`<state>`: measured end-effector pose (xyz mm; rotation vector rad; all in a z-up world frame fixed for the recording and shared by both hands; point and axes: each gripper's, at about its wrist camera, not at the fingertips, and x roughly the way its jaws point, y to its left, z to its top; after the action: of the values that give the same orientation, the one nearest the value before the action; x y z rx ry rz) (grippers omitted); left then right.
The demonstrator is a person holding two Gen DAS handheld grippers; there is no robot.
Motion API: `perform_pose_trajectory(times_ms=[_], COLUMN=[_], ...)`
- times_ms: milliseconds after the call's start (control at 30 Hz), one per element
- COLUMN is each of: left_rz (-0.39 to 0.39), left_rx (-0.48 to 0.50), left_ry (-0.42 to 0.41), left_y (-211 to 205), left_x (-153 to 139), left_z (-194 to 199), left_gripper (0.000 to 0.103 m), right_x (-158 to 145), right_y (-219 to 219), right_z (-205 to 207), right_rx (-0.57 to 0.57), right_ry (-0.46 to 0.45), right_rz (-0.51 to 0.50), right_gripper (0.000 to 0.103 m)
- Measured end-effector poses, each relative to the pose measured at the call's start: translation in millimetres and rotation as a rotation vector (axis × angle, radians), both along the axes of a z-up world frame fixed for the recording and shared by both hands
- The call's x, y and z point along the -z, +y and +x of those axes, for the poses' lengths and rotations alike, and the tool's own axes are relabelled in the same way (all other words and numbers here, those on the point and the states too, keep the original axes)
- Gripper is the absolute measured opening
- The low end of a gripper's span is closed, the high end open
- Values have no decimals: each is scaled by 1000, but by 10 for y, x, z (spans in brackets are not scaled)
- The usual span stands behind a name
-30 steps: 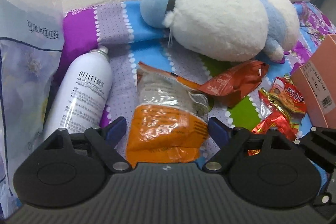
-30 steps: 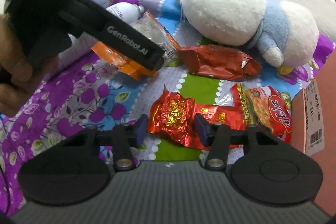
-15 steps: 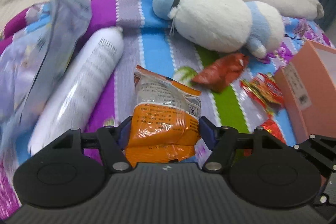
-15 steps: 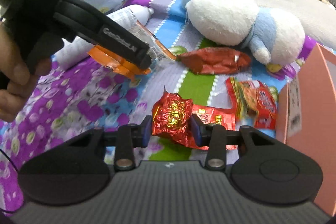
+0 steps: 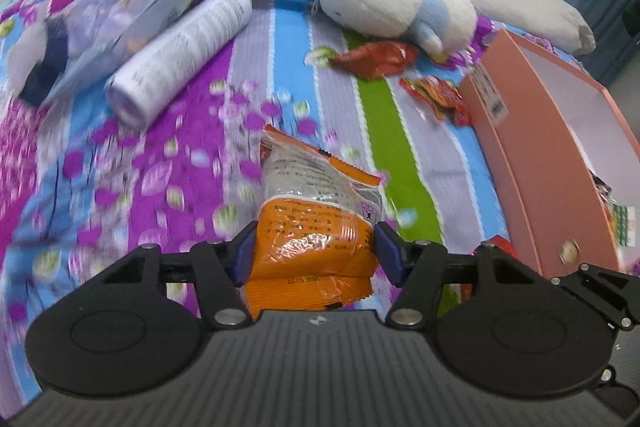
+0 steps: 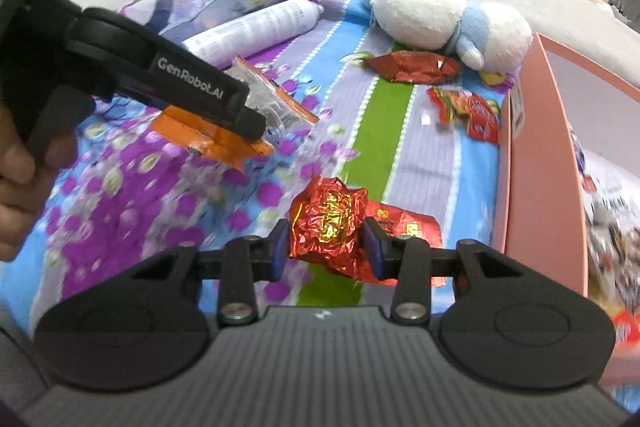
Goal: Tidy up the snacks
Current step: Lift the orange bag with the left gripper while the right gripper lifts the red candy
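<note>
a: left claw (image 5: 314,247)?
b: jaws closing, pads pressed on the orange snack packet (image 5: 316,223), lifted off the bedspread (image 5: 192,163).
a: right claw (image 6: 326,245)?
b: partly open, clamped on a crumpled red foil snack (image 6: 330,223), also off the bed.
a: where's the box?
b: pink cardboard box (image 5: 560,155) on the right, open top, some packets inside, blurry.
a: what's loose?
b: dark red packet (image 6: 412,67) far centre, just beside the blue and white plush toy (image 6: 444,15); red printed packet (image 6: 468,111) beside the box wall. white spray bottle (image 5: 184,51) lies far left, plastic bag (image 5: 136,11) resting on it.
a: person?
b: a hand (image 6: 16,179) at left edge of right view, gripping the left claw's handle.
</note>
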<state>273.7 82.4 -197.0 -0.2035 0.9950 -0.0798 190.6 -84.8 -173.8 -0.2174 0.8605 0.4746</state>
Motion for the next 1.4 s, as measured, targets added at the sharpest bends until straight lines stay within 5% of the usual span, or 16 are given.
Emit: perform_pose_trajectory(times_ms=[467,567,667,700,833,1067,1200,1400], left_rz=[-75,-80,-105,-114,-120,-115,-80,-33], left_rx=[-33,-50,-71,-78,-75,-30,0,14], left_ry=[36,45,57,53,52,21,29,31], left_y=[-127,-75,11,40,106,68,-30,-116], left_x=[238,277,310,312,313,270,309,397], left_z=[-925,-1005,-1071,-1096,-1145,-1093,-1013,-983], left_gripper=[64,68,83,86,89,89,89,89], right_x=[161,224,283,291,297,339,455,492], right_y=[-149,-152,-166,-175,-230,-235,-189,-250], right_z=[-701,-770,-778,-780,-807,-785,-755,-786], right_rx=[39,44,68,74,132,191,199,206], right_ry=[22,35,68,77,75,64,84,65], right_rz=[-1,0,20,36,130,190,148,125], right_gripper=[42,43,46,48,81,80,60,48])
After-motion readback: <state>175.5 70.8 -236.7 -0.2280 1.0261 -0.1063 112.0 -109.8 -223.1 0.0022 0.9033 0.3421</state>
